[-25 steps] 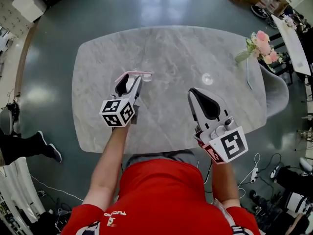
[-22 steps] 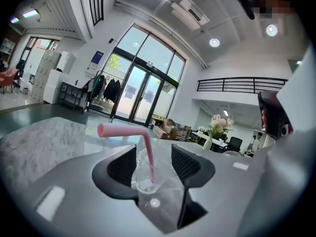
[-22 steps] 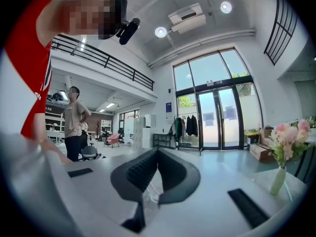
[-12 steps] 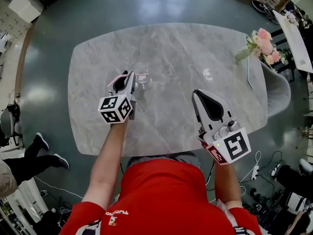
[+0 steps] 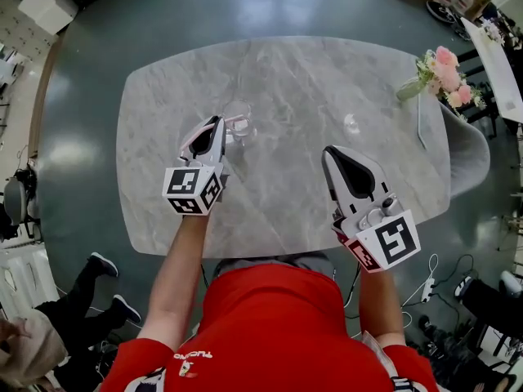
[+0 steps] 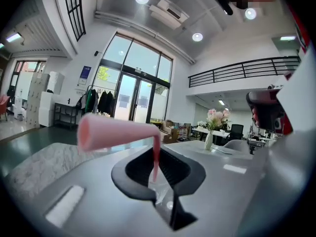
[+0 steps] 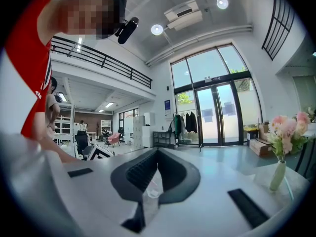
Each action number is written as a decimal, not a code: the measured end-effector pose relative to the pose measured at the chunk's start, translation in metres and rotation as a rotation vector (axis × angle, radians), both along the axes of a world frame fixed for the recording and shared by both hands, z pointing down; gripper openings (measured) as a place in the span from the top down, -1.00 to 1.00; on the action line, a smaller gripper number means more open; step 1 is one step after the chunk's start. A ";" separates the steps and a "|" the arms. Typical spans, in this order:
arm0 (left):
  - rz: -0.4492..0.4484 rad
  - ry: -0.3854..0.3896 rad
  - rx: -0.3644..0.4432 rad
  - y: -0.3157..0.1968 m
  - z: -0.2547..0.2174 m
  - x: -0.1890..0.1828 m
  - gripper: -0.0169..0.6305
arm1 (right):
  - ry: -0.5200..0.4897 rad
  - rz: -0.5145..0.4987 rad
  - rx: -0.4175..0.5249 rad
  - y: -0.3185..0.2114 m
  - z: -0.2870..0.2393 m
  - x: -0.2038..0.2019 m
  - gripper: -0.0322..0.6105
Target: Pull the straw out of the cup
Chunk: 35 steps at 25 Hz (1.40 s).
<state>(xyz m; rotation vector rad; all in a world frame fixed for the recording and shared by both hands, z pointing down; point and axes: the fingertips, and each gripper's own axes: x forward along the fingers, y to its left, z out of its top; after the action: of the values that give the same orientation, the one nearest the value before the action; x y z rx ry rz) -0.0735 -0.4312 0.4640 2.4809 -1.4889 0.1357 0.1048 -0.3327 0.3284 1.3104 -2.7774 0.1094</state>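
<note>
Fingers (image 6: 98,181) of the left gripper (image 5: 219,122) are being closed, and their tips are pressed on the pink straw (image 6: 113,131) just below its bend. The right gripper's (image 5: 328,151) fingers are held together with nothing between them.

A grey marble table (image 5: 327,72) with rounded corners fills the middle of the head view, and both grippers are held above its near half, the left one left of centre, the right one right of centre and lower in the frame. A bunch of pink flowers (image 5: 441,68) is seen at the table's upper right edge. A clear cup (image 5: 245,133) stands left of centre, just beyond the left gripper's tips. The straw's bent top is turned to the left in the left gripper view, while its straight part is led down between the fingers toward the cup's mouth.
</note>
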 end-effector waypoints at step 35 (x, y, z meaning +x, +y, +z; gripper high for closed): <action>0.102 0.061 0.307 0.147 -0.199 -0.007 0.84 | -0.075 -0.081 0.107 0.049 -0.035 -0.032 0.89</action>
<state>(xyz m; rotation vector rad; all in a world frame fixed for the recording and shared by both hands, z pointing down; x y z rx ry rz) -0.0805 -0.2843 0.2654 2.7720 -1.4525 -0.1626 0.0725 -0.2838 0.2931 1.2378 -2.9335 0.0053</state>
